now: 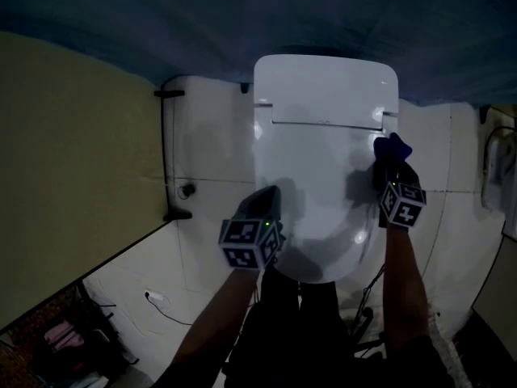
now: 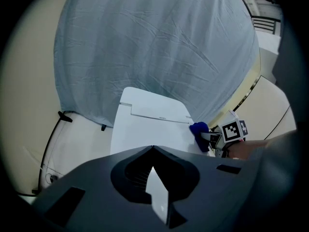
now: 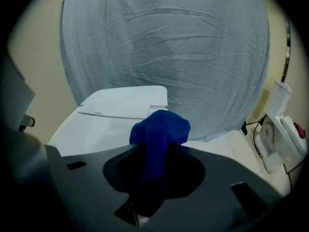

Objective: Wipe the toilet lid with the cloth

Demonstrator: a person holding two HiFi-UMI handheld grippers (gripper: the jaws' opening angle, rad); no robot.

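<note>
Right gripper [image 1: 395,183], right of centre: jaws clamped on blue cloth [image 1: 393,147], at the closed toilet lid's [image 1: 315,160] right edge near the hinge. Step, as I judge: wipe starting; next, drag cloth leftward across lid. Left gripper [image 1: 265,203]: jaws together, empty, over lid's lower left, in that path. Floor cable [image 1: 161,301], lower left: no obstacle

White toilet lid [image 1: 323,184] closed — blue cloth [image 1: 393,148] bunched at right edge.

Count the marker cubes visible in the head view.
2. One on the left gripper, over the toilet lid's front-left edge; one on the right gripper, at its right edge, holding the blue cloth.
</note>
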